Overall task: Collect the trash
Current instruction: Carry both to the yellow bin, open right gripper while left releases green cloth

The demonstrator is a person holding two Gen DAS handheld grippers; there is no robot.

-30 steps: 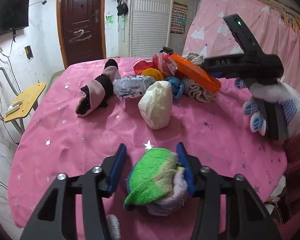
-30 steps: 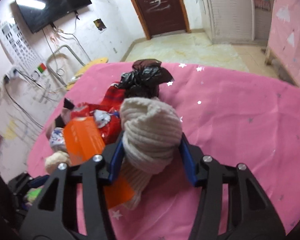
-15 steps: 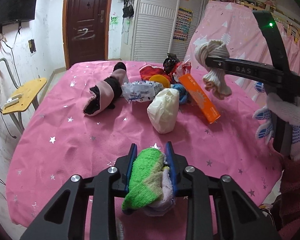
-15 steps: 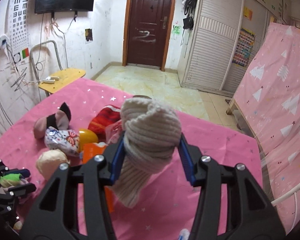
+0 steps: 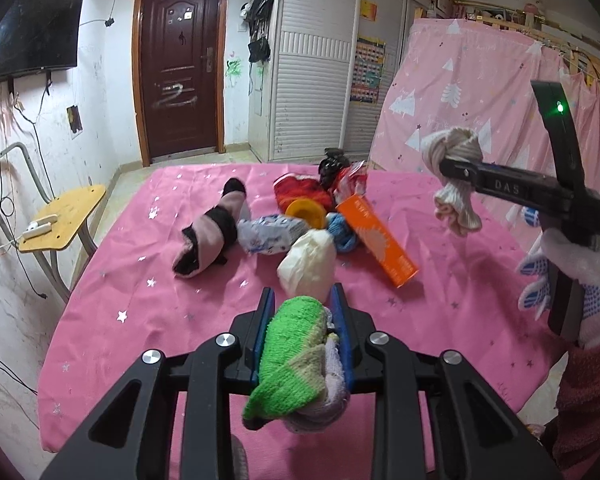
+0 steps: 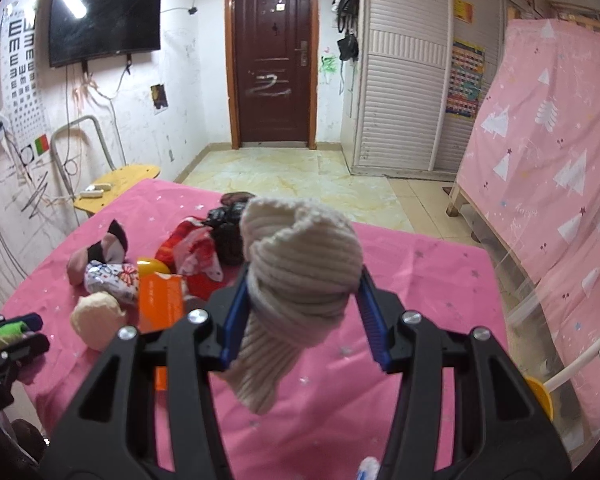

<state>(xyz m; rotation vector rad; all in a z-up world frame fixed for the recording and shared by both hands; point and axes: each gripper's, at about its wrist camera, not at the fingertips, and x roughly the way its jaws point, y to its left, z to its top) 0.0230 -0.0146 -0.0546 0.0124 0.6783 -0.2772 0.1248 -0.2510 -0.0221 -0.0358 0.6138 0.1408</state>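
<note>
Looking along the left gripper (image 5: 302,332), the left wrist view is showing its blue-padded fingers (image 5: 261,332) pinching a rolled green-and-lilac knitted sock (image 5: 296,356) above the pink star-printed desk (image 5: 140,300). Its jaws have just been closing on that sock. This view alone is showing the gloved right hand (image 5: 572,280) holding the right gripper (image 5: 446,168) from the side, with a knotted beige ribbed sock (image 5: 454,176) clamped in it, clear of the desk. An orange cardboard box (image 5: 376,240), a cream crumpled bundle (image 5: 308,268) and a pink-and-black sock (image 5: 208,236) are lying on the desk. The right wrist view is showing the beige sock (image 6: 300,280) wedged between that gripper's fingers (image 6: 370,320), plus a yellow object (image 6: 540,396) at the desk's right edge, hidden from the other camera.
</note>
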